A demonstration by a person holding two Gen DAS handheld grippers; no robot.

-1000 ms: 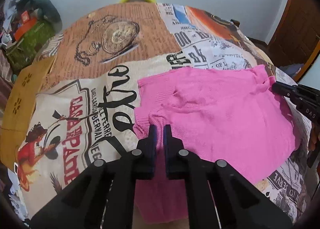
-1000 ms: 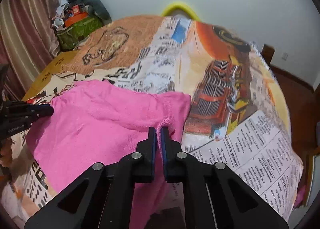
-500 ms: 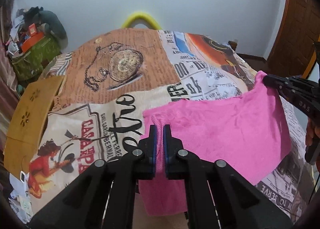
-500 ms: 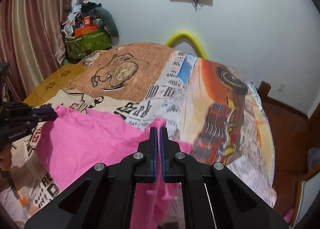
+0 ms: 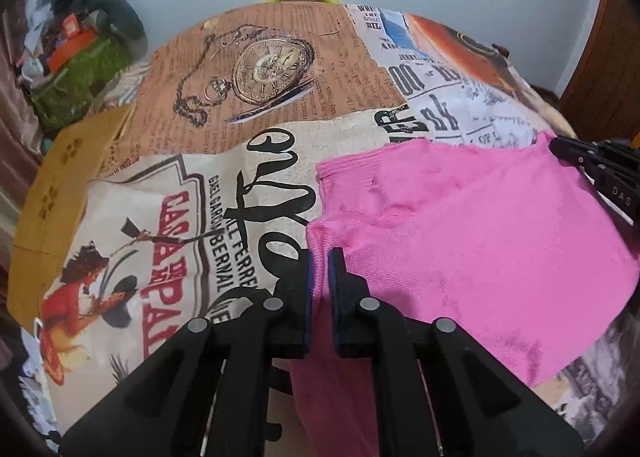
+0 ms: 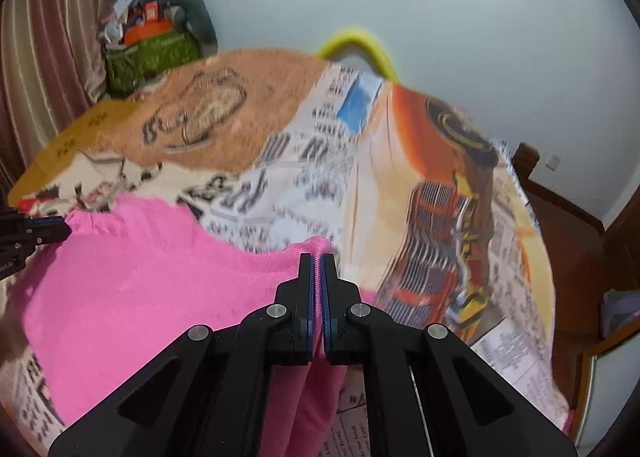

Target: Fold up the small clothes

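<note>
The pink garment has gone up and come back down within the last second. 1 second ago it lay rumpled on the printed sheet. Half a second ago both tools had lifted it clear, so it hung as a taut panel between them. Now its far part lies on the sheet again, flatter than before, while the near part drops over the front edge under the tools.

The left tool holds the garment's left corner. Its jaws have just been opening a little, and the gap between the blue pads looks wider than it did half a second ago. Pink fabric fills that gap and hangs down behind it, so the pads probably still pinch the cloth, though the view cannot confirm how firmly. The right tool is clamped tight on the opposite corner, with a thin ridge of knit showing between its pads. The right wrist view is smeared, so that hand is likely moving.

Judging by this, the lift was a shake-out to spread the piece, and the lay-down is nearly finished. No fold has been made yet: the garment shows as 1 open layer. The loosening left grip suggests a release is near, after which the corners could be regripped for the 1st fold.
</note>
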